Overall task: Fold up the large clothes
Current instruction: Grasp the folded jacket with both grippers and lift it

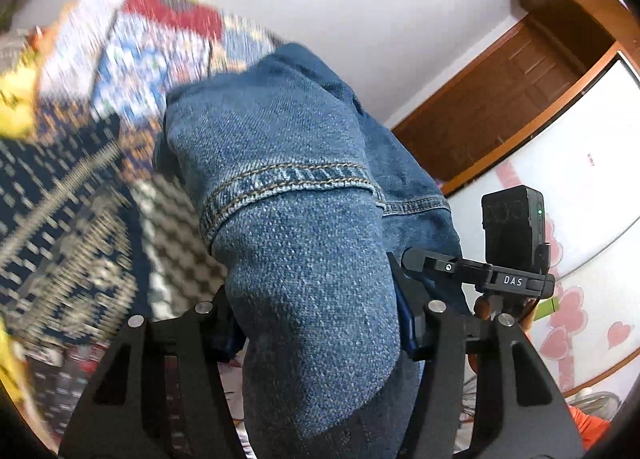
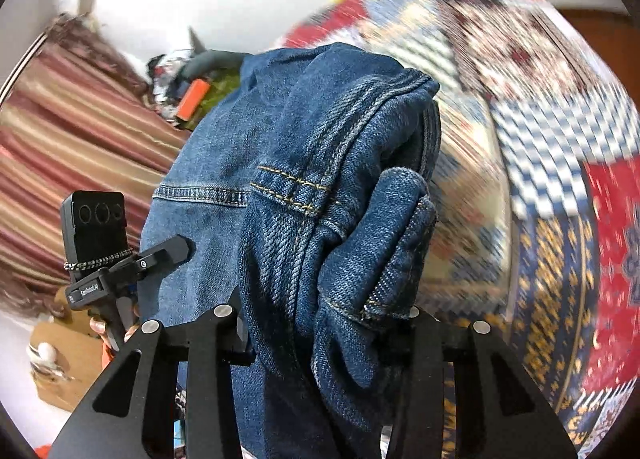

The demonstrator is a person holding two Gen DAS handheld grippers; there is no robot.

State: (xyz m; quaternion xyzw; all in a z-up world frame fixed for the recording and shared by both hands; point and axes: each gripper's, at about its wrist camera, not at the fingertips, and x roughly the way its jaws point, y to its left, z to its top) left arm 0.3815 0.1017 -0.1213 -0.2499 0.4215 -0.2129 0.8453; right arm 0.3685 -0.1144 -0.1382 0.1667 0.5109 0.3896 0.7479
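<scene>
A pair of blue denim jeans (image 1: 280, 139) hangs bunched in front of both cameras, lifted off the bed. My left gripper (image 1: 316, 323) is shut on a thick fold of the denim, which fills the gap between its black fingers (image 1: 408, 323). My right gripper (image 2: 320, 331) is shut on another bunch of the jeans (image 2: 300, 119), with seams and a folded hem bulging out between its jaws. Each view catches the other gripper beside the cloth: the right one (image 1: 440, 267) past the denim, the left one (image 2: 176, 251) at the left, held by a person's fingers (image 2: 98, 325).
A blurred patchwork bedspread (image 1: 80, 199) (image 2: 560, 219) lies below the jeans. A wooden door (image 1: 500, 99) and a white fridge with pink hearts (image 1: 580, 179) stand at the right. A striped curtain (image 2: 60, 139) and clutter with an orange item (image 2: 192, 99) are at the left.
</scene>
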